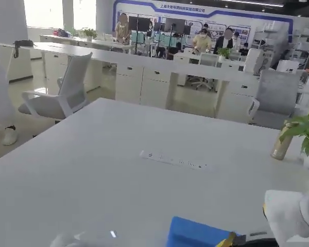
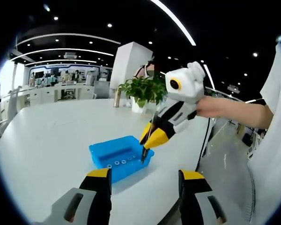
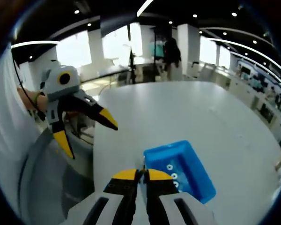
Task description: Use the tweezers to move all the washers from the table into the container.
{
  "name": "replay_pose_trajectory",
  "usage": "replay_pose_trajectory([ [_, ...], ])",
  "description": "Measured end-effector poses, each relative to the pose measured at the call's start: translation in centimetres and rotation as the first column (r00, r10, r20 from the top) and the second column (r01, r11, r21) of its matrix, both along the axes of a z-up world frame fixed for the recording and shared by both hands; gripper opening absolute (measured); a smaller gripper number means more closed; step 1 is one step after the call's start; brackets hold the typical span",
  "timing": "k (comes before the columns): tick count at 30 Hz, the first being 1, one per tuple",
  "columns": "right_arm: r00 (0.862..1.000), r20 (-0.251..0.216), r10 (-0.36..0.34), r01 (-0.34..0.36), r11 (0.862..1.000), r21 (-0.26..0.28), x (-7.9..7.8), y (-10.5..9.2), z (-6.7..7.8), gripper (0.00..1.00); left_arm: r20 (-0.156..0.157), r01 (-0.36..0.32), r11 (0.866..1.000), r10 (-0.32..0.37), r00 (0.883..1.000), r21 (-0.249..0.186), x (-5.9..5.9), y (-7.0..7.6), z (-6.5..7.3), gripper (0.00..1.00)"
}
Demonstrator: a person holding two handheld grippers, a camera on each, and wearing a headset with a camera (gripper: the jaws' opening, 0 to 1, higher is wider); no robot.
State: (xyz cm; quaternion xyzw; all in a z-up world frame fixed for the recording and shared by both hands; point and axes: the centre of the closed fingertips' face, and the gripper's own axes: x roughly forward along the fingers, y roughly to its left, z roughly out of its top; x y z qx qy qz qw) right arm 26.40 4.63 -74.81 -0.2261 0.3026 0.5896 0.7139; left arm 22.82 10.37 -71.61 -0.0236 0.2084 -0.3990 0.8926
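Right claw [image 2: 148, 139] apparently pinches tweezers [image 2: 144, 153] over container [image 2: 125, 172].

Daylit open-plan office seen across a white worktable [image 1: 118, 170].
Pale swivel chair [image 1: 72, 82] at 10 o'clock; row of white desks [image 1: 154, 85] and blue-framed wall board [image 1: 206, 13] at 12; windows [image 1: 46, 11] at 11; potted plant [image 1: 306, 131] at 3.

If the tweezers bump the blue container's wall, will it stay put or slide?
The blue container looks shallow and thin-walled, probably plastic, so likely light; on the smooth white table it would sooner slide than tip. The few washers inside probably add little weight. The left gripper is open and apart from it, so it lends no steadying.
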Motion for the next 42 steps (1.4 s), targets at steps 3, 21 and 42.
replay_pose_trajectory([
  [3, 0.997, 0.008, 0.077, -0.076, 0.993, -0.085, -1.1, -1.0, -1.9, 0.03, -0.008, 0.038, 0.999, -0.038, 0.999, -0.012, 0.7, -0.3, 1.0, 0.47],
  [21, 0.938, -0.036, 0.344, -0.341, 0.906, -0.250, -4.9, -1.0, -5.4, 0.03, -0.051, 0.460, 0.842, -0.466, 0.883, 0.282, -0.9, -6.2, -1.0, 0.20],
  [42, 0.947, -0.020, 0.320, -0.314, 0.915, -0.254, -4.7, -1.7, -5.4, 0.03, -0.113, 0.545, 0.711, -0.559, 0.822, 0.444, -1.2, -8.0, -2.0, 0.00],
])
